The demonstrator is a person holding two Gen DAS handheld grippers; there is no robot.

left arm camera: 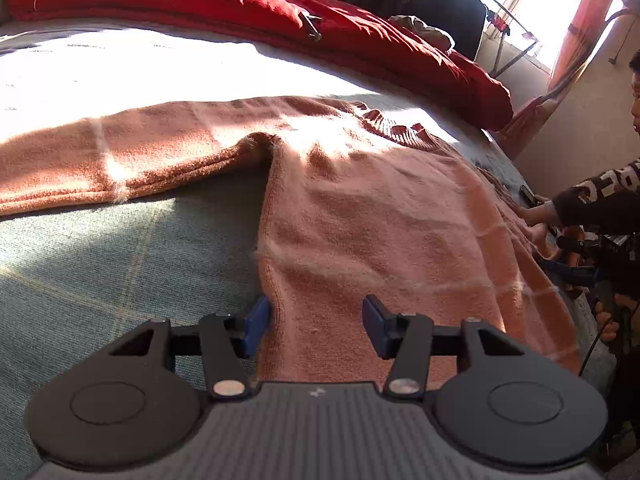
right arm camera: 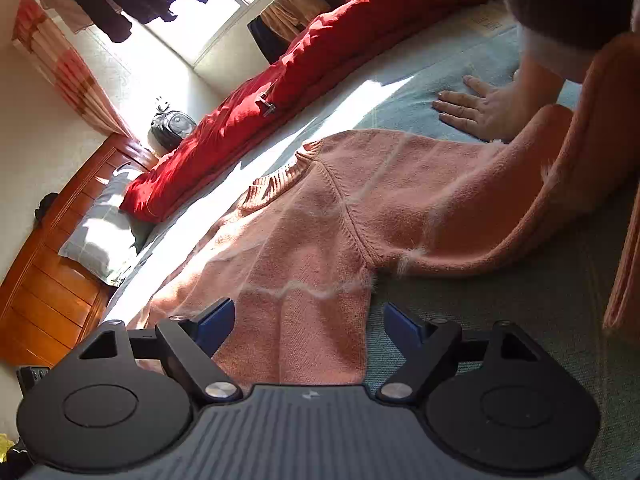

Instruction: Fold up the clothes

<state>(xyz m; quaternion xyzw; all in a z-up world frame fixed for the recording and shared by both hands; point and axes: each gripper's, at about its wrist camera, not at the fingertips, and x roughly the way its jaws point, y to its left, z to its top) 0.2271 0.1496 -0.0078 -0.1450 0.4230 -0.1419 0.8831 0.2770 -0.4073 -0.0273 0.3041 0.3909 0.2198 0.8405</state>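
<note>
Here, grey-green bed cover [left arm camera: 100, 248] sunlit, red duvet [left arm camera: 240, 4] bunched along far edge. Salmon-pink knit sweater [left arm camera: 380, 216] spread flat on cover, collar toward duvet, one sleeve [left arm camera: 120, 160] stretched sideways. Bare hand [right arm camera: 476, 110] pressed flat on cover beside sweater's far sleeve. Left gripper [left arm camera: 316, 326] open, blue pads straddling sweater's side edge. Right gripper [right arm camera: 308, 326] open, jaws wide over sweater's opposite side edge, nothing held.
</note>
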